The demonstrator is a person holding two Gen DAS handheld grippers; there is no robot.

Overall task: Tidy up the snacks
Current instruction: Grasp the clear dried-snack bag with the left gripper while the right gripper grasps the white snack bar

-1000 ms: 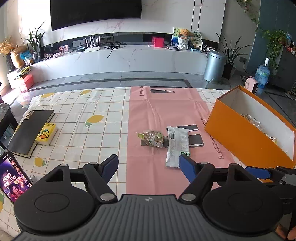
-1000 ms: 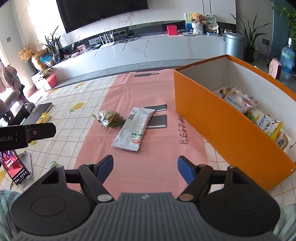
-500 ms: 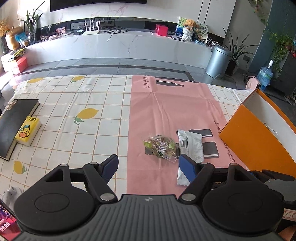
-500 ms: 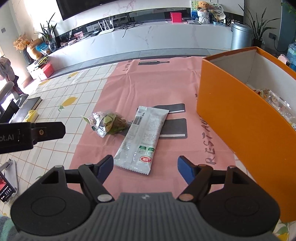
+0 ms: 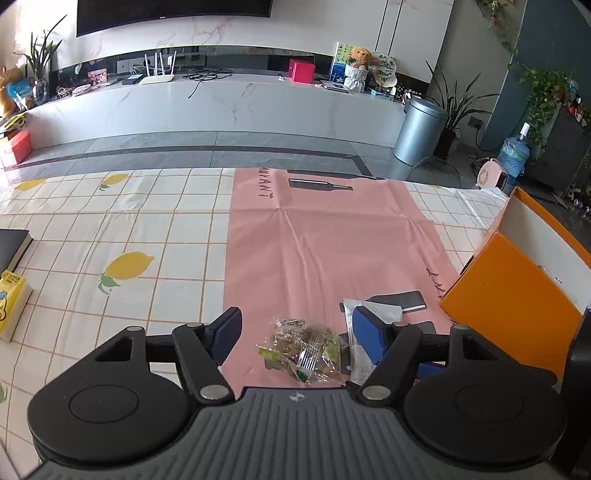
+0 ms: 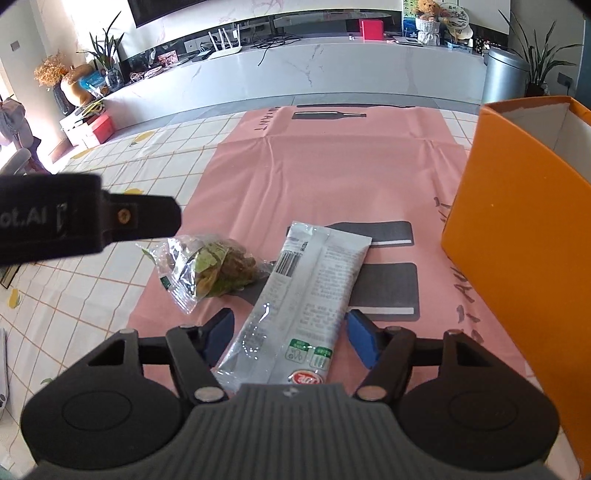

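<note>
Orange cardboard box [image 6: 517, 229] waits at the pink mat's [image 6: 332, 166] right edge; clear crinkly nut bag [image 5: 303, 349] and long white wrapper [image 6: 299, 306] still out, left gripper [image 5: 295, 332] and right gripper [image 6: 290, 336] both spread wide, holding nothing.

A home living room: a wall-mounted television [image 5: 173, 16] hangs over a long marble media console [image 5: 221, 103] with a router [image 5: 157, 75] and teddy bear [image 5: 360, 55]; potted plants [image 5: 456, 110] stand nearby; a lemon-print tablecloth [image 5: 110, 240] covers the table.
</note>
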